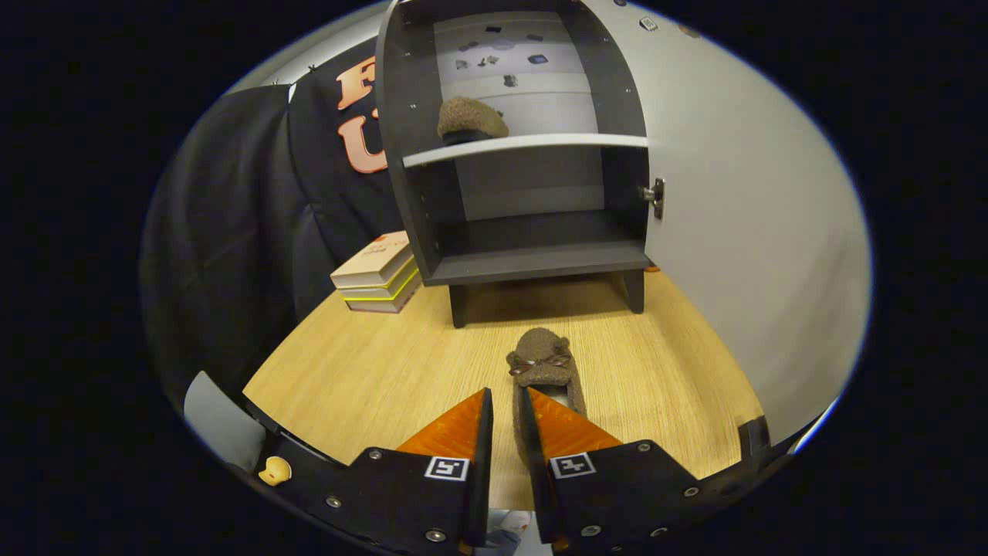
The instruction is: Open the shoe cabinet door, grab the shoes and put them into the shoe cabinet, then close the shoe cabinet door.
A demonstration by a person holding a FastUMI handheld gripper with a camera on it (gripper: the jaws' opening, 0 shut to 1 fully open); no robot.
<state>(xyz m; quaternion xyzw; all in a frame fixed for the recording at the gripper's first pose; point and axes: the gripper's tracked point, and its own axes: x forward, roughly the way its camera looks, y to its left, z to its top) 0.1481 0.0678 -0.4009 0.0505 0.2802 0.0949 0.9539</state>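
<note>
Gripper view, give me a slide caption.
Gripper closing on second slipper; first slipper already shelved in open cabinet.

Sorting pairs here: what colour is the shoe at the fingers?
Brown, with a small darker bow, the shoe seen in the gripper view; the gripper is nearly closed around its heel.

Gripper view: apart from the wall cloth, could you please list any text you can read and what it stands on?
No text is readable.
Top book: reddish cover print, too blurred to read.
Square code marks behind the fingers: patterns, not words.
Small items behind the shoe cabinet: too small to read.
The gripper has its fingers straddling the slipper side.
</note>
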